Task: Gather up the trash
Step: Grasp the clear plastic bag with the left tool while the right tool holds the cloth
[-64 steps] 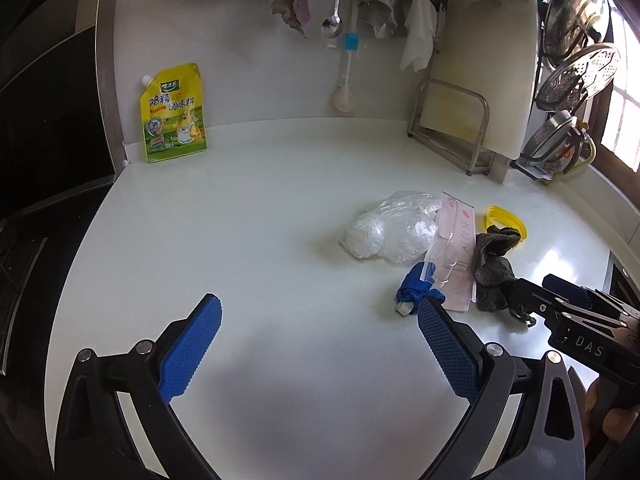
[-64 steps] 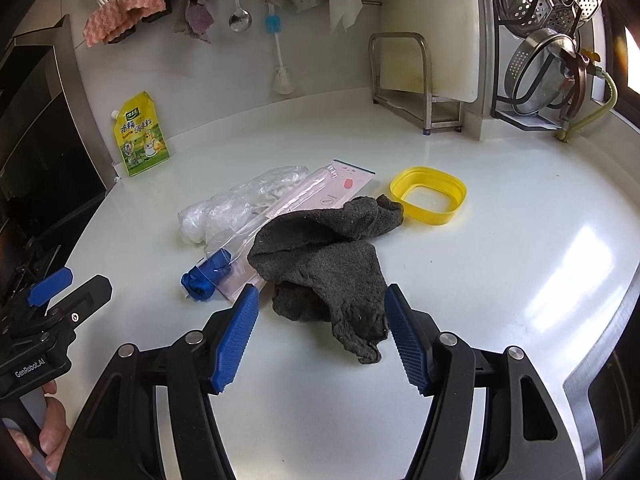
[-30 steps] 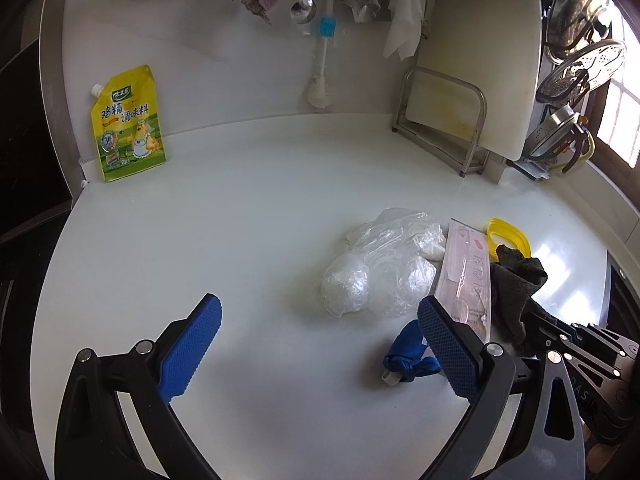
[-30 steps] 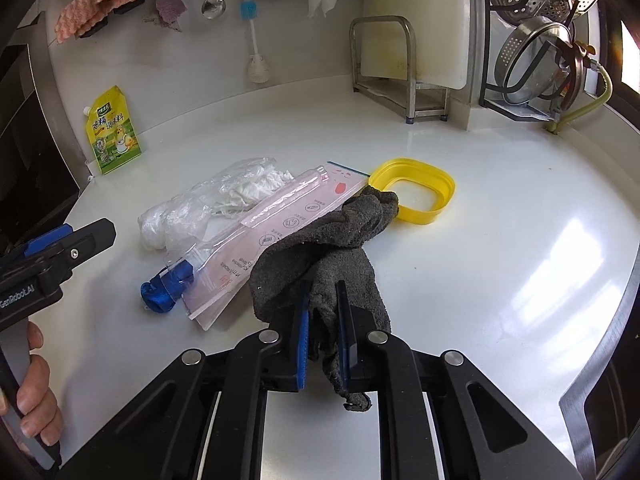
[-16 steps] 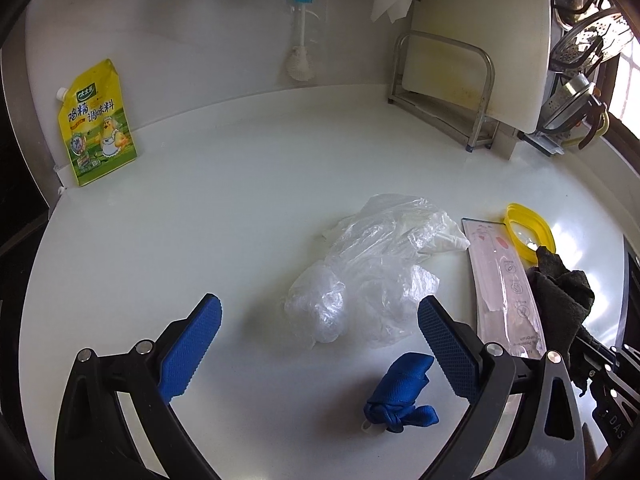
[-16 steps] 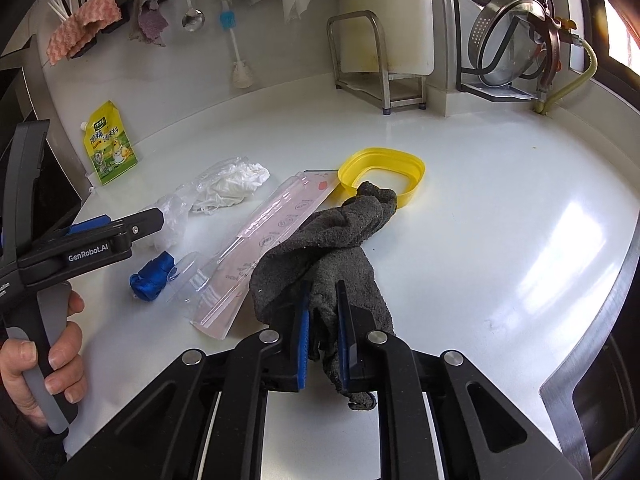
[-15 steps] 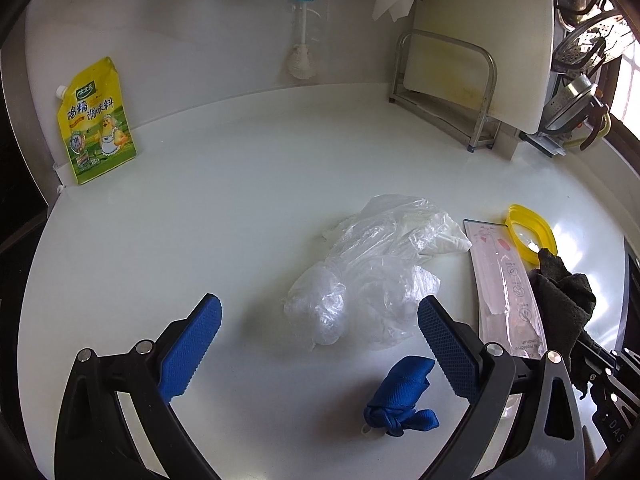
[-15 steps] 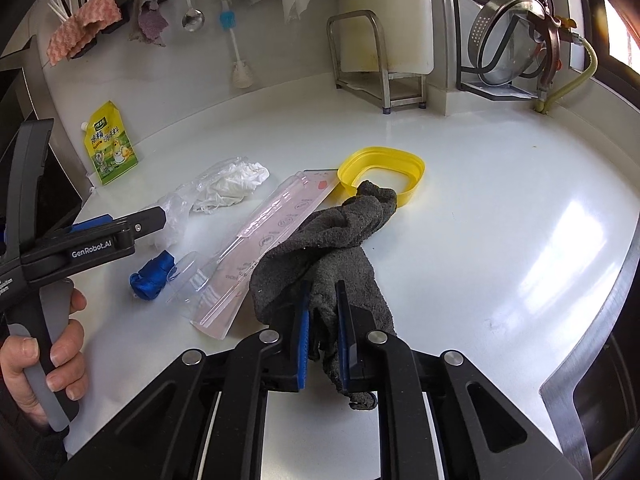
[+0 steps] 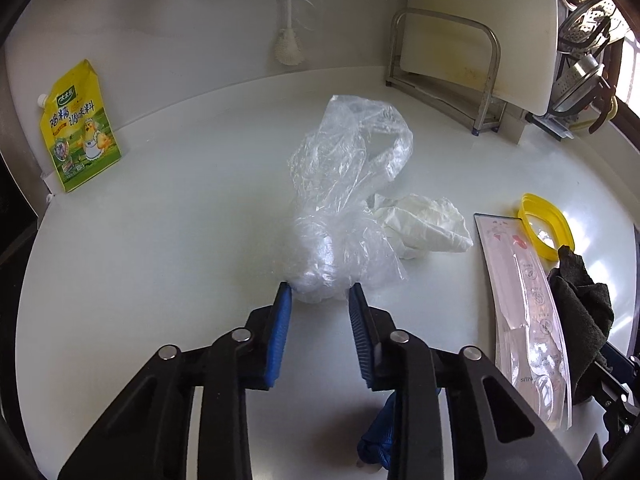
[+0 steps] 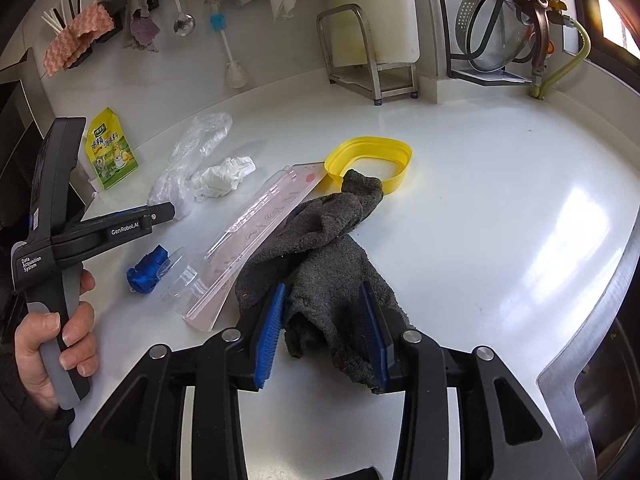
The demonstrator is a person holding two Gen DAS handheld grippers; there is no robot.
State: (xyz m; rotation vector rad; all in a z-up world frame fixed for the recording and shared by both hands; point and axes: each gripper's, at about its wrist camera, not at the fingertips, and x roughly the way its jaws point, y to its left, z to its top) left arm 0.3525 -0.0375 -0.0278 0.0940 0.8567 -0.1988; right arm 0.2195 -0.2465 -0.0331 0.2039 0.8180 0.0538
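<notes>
- On the glossy white table (image 9: pixel 168 240), the left gripper (image 9: pixel 320 300) pinches the knotted end of a crinkly clear plastic bag (image 9: pixel 344 184)
- Right gripper (image 10: pixel 324 304), part-open, straddles a nubbly grey rag (image 10: pixel 320 240) without clamping it
- Thin slick film could slip or tear when lifted
- Crumpled tissue (image 9: pixel 424 228) may snag

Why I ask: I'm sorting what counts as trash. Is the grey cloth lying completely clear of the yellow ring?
No. One end of the grey cloth drapes over the near rim of the yellow ring.
</notes>
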